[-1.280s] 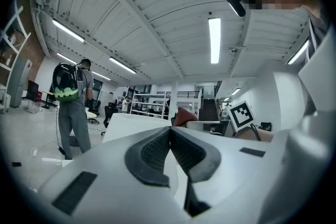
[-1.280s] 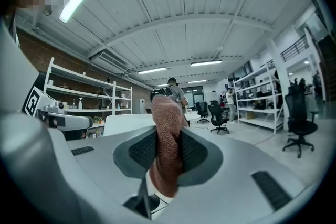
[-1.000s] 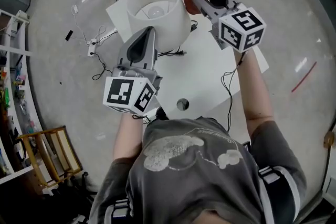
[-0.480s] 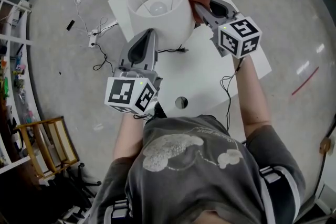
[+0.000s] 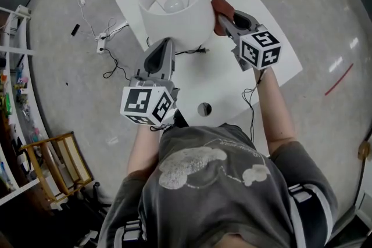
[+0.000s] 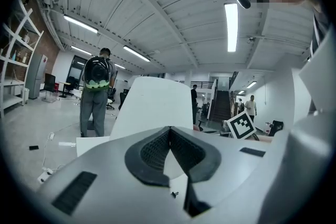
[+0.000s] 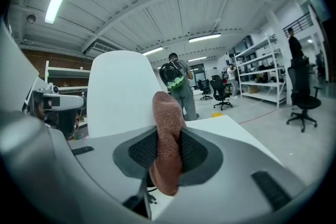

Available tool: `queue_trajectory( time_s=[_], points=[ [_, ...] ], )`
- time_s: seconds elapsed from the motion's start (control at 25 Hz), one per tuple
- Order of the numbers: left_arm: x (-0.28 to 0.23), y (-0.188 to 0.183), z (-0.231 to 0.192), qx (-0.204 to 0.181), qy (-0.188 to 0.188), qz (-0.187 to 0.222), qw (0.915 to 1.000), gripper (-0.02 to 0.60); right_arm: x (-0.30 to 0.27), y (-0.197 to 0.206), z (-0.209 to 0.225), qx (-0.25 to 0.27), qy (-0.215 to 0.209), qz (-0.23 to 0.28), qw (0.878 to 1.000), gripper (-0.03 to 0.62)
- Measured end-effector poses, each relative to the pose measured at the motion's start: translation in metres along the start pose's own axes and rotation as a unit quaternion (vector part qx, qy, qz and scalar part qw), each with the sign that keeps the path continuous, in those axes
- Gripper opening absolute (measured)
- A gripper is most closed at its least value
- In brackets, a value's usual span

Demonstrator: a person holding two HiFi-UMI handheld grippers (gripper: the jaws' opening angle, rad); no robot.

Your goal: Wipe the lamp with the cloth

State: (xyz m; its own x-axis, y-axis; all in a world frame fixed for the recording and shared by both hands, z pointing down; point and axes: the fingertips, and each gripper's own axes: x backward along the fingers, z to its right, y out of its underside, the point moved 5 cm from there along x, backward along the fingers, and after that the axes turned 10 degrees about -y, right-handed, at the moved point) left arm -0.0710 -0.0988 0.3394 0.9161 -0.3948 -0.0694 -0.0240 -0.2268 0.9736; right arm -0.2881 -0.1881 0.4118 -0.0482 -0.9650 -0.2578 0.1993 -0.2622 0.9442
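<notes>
Step in hand: wiping the lamp shade, right side.

Right gripper (image 5: 221, 15): jaws closed firmly on the cloth (image 7: 167, 113), a reddish-brown fold that stands up between the pads and projects beyond the tips. In the head view the cloth lies against or just beside the right flank of the white lamp shade (image 5: 171, 3). Actual contact cannot be confirmed from any view.

Left gripper (image 5: 165, 43): jaws brought together at the tips, nothing between them. It points at the near lower edge of the shade and is close to it, but whether it touches is not clear. It does not grip the lamp.

Lamp: upright at the far end of the white worktop (image 5: 244, 87), bulb visible inside the open top. Its black cord (image 5: 192, 54) trails across the worktop just near of the base.

Assessment: wiping appears to be under way or about to start; progress cannot be judged, as the shade shows no visible marking either way.

Next move calls for: pressing the cloth lightly onto the shade and sweeping it round or down the curve. The shade is light and the lamp could tip or slide, so the left gripper should brace it. Keep clear of the cord.
</notes>
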Motion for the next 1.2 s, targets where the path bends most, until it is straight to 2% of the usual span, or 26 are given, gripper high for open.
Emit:
queue_trajectory(
  time_s=[0.16,0.32,0.48,0.64,0.84,0.96,1.2],
  points=[
    [0.001,0.000,-0.004,-0.001,0.018,-0.003,0.9998,0.009,0.010,0.009,-0.005,-0.009,0.025,-0.003,1.000,0.091],
    [0.004,-0.007,-0.008,-0.001,0.039,0.007,0.9992,0.008,0.028,0.000,-0.015,-0.008,0.052,0.010,0.999,0.091],
    [0.007,-0.025,-0.014,-0.008,0.059,0.031,0.9977,0.009,0.044,-0.032,-0.037,0.014,0.064,0.040,0.997,0.091],
    [0.008,-0.046,-0.016,-0.010,0.083,0.055,0.9949,0.008,0.054,-0.080,-0.067,0.052,0.065,0.082,0.993,0.091],
    [0.018,-0.060,-0.026,-0.005,0.116,0.065,0.9911,0.008,0.043,-0.117,-0.113,0.088,0.060,0.108,0.989,0.091],
    [0.022,-0.065,-0.030,-0.002,0.132,0.060,0.9895,0.008,0.032,-0.116,-0.127,0.093,0.074,0.093,0.989,0.091],
    [0.021,-0.056,-0.042,0.003,0.166,0.035,0.9855,0.008,0.019,-0.079,-0.139,0.062,0.110,0.070,0.989,0.091]
  ],
)
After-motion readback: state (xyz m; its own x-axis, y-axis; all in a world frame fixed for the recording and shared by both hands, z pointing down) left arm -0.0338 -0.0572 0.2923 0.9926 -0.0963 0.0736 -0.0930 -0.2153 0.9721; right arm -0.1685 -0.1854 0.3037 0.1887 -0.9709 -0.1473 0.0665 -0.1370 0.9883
